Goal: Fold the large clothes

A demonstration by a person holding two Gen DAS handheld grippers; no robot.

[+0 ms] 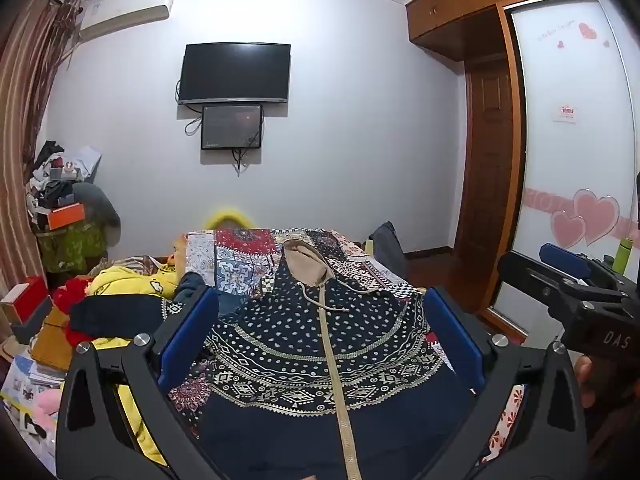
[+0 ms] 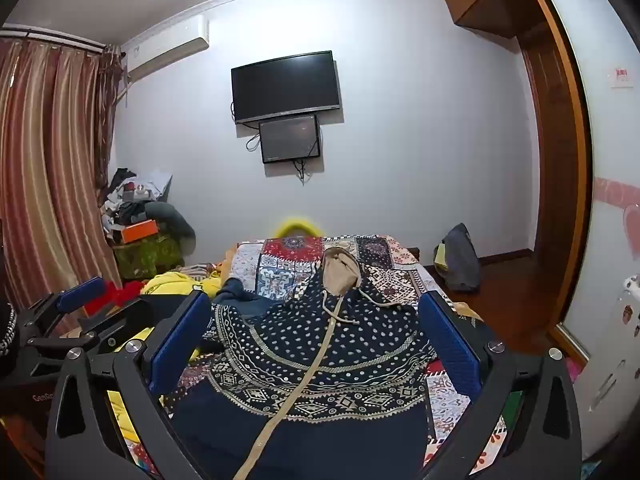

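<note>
Meanwhile both tools, left point(image 1: 320, 340) and right point(image 2: 316, 344), gape above the hoodie point(image 1: 320, 340), yellow clothes point(image 1: 128, 284) beside.

The dark blue dotted hooded jacket with a tan zipper point(image 2: 320, 344) lies flat on the patchwork bed cover point(image 2: 444, 404), between the right gripper point(image 2: 316, 344)'s wide-open jaws.

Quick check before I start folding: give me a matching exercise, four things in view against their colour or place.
Things:
1. zip-up hooded garment with dotted pattern
2. lining of its hood
3. heap of soft clothes at the left of the bed
4. flat television on the wall

Descriptions:
A. beige
B. yellow
C. dark navy, spread on the patchwork bedcover
D. black, above a smaller screen

Pairs: 1-C, 2-A, 3-B, 4-D
</note>
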